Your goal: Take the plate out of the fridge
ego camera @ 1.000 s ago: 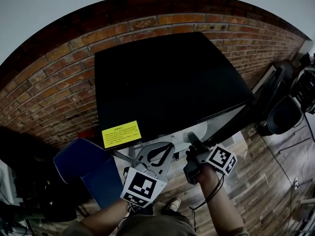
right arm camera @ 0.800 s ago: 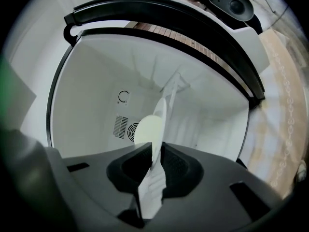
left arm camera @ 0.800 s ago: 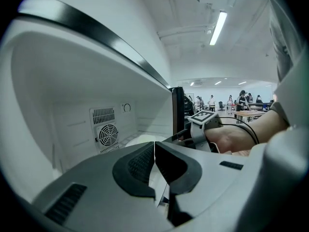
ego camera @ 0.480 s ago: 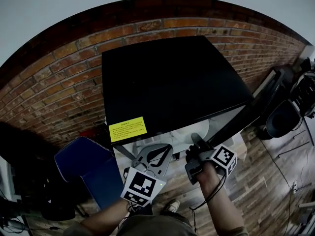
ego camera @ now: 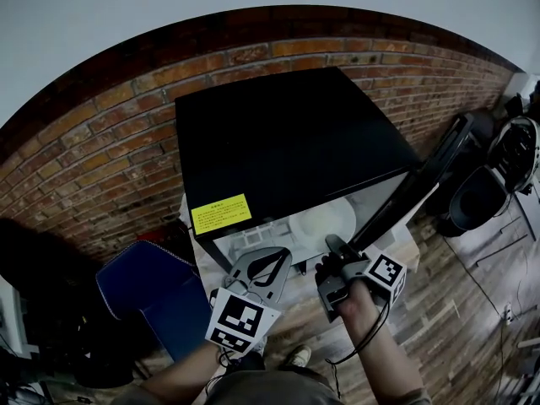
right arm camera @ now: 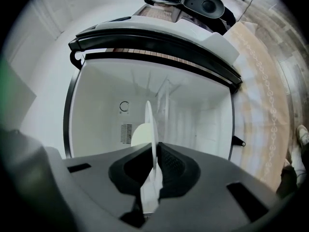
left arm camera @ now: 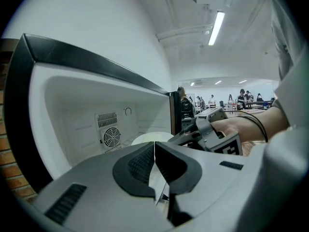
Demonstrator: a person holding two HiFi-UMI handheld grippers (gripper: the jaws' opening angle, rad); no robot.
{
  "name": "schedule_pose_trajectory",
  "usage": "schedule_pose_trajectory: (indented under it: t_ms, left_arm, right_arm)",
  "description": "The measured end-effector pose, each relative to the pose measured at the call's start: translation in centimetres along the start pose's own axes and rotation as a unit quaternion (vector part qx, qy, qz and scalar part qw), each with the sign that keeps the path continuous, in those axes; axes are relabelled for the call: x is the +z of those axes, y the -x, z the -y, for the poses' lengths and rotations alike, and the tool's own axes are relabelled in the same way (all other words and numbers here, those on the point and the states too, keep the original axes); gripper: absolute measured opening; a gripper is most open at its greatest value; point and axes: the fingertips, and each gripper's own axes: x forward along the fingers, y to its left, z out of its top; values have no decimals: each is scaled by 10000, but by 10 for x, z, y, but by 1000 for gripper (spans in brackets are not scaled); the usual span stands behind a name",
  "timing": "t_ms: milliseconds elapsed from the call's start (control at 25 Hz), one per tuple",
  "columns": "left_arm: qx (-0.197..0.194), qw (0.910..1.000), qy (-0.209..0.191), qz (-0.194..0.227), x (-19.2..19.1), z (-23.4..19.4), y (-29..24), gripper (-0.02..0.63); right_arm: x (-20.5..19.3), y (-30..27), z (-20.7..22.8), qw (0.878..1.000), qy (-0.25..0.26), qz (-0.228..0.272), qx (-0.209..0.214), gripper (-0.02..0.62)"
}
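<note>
A white plate (ego camera: pixel 325 220) lies inside the open black fridge (ego camera: pixel 287 142). My right gripper (ego camera: pixel 331 245) is at the opening, and its jaws are shut on the plate's near rim. In the right gripper view the plate (right arm camera: pixel 150 124) shows edge-on, pinched between the dark pads of the right gripper (right arm camera: pixel 155 161). My left gripper (ego camera: pixel 257 264) hangs just left of it in front of the fridge, shut with nothing in it. The left gripper view shows the left gripper (left arm camera: pixel 154 151) closed, the plate (left arm camera: pixel 147 138) beyond it, and the right gripper (left arm camera: pixel 207 129) to the right.
The fridge door (ego camera: pixel 413 188) stands open to the right. A fan grille (left arm camera: pixel 111 137) is on the fridge's back wall. A blue chair (ego camera: pixel 160 289) stands at the lower left, and a brick wall (ego camera: pixel 93 150) is behind the fridge. Dark equipment (ego camera: pixel 481 192) sits on the wooden floor at the right.
The fridge's white inside and the plate show more fully now, and the door reaches further right. Both grippers have stayed at the opening.
</note>
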Motion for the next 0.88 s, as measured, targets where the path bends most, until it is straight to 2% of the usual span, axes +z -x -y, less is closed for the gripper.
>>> schedule_pose_trajectory:
  t_ms: [440, 880]
  left_arm:
    - [-132, 9992, -45, 379, 27, 9, 10, 18]
    - [-609, 9958, -200, 655, 54, 38, -2, 19]
  right_arm:
    - [-2, 53, -47, 9995, -89, 209, 207, 38]
    - [18, 122, -83, 9957, -77, 737, 557, 38]
